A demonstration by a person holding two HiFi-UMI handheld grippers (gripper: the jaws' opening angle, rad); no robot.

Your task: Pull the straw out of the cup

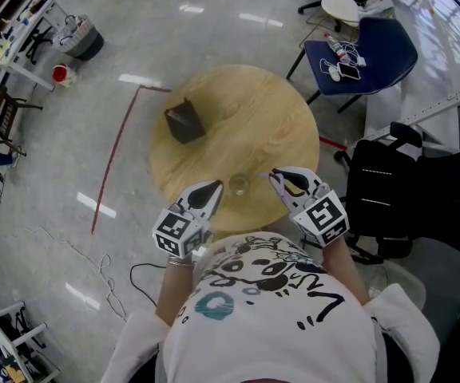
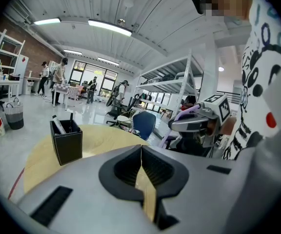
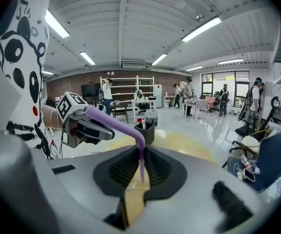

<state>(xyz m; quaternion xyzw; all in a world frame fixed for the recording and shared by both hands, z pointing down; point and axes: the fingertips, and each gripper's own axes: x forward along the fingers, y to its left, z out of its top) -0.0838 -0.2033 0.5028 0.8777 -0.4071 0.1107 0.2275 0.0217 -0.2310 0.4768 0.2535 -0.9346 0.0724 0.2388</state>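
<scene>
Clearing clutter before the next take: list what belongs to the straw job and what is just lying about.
Job:
purple straw, clamped in the right gripper
clear cup on the round table
left gripper, shut and empty

Lying about:
black pen holder
blue chair

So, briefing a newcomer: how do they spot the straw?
Find the round pale wooden table. At its near edge, the right tool clamps a bent purple plastic straw. It's the only purple thing, unlike the small clear cup alongside.
</scene>
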